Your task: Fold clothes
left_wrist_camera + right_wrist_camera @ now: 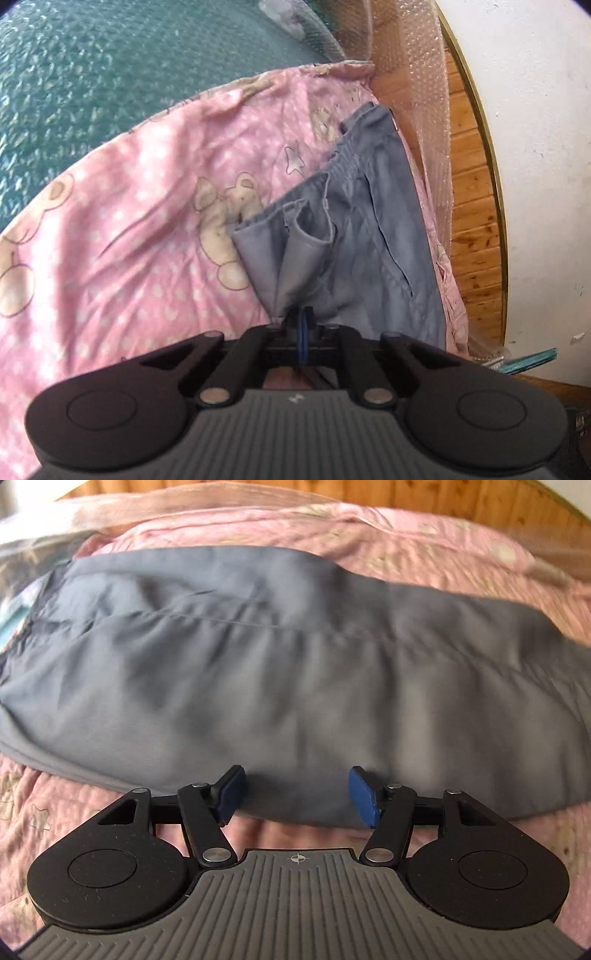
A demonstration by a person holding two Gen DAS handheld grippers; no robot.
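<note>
The bed (122, 229) carried a pink sheet (424, 542) printed with bears, stars and white dots, rumpled toward its far edge. Grey trousers (280, 672) lay flat on the sheet along the bed's edge, beside the wooden board (469, 206). Past the sheet's far edge the bed showed a green cover (92, 66), with bubble wrap (417, 74) at the corner.

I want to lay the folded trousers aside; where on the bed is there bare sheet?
The pink bear-print sheet lies bare left of the grey trousers, up to the green cover. Right of the trousers it is crowded: only a thin strip before the bubble wrap and wooden frame.
</note>
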